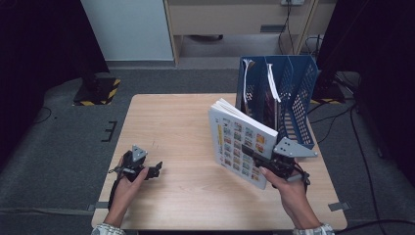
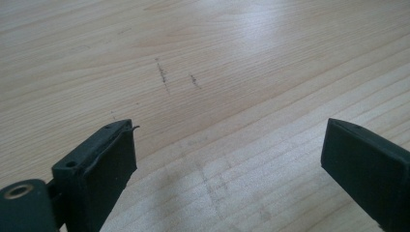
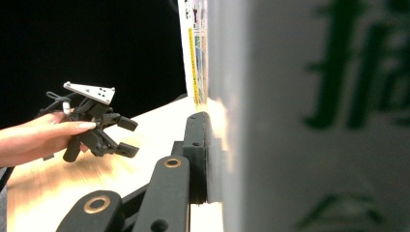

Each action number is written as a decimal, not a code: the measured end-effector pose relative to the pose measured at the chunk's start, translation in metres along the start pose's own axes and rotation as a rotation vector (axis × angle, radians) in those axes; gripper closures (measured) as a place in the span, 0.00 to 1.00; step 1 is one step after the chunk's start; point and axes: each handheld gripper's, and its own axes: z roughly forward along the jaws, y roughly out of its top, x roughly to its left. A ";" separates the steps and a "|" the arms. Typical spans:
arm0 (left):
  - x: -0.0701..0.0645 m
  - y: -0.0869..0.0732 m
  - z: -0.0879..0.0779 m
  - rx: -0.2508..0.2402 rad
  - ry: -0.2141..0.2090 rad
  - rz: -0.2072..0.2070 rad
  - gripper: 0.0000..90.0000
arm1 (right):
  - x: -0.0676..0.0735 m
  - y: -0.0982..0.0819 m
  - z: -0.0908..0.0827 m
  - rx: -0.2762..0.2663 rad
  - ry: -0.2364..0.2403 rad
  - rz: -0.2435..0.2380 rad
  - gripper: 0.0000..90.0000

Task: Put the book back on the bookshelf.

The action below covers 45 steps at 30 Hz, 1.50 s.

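Right gripper (image 1: 258, 157) is clamped on the lower edge of a thick book (image 1: 240, 142), holding it upright and tilted just in front of the blue file rack (image 1: 298, 93), clear of the slots. The left gripper (image 1: 155, 170), well to the left of the rack, has jaws wide apart with nothing between them, low over the wooden table (image 1: 171, 127).

One book (image 1: 240, 144), one blue file rack (image 1: 298, 93) (some papers inside), two claws: left claw (image 1: 155, 170), right claw (image 1: 254, 155), one table (image 1: 171, 127).
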 end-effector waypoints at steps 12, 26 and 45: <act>0.000 0.000 0.001 0.004 0.001 0.001 0.06 | -0.010 -0.005 -0.039 0.000 -0.043 0.017 0.82; 0.001 -0.001 0.000 0.003 0.003 -0.003 0.05 | -0.022 -0.003 -0.074 -0.020 -0.102 0.033 0.82; 0.001 -0.001 0.000 0.006 0.006 -0.003 0.05 | -0.036 0.040 -0.107 -0.063 -0.189 0.004 0.82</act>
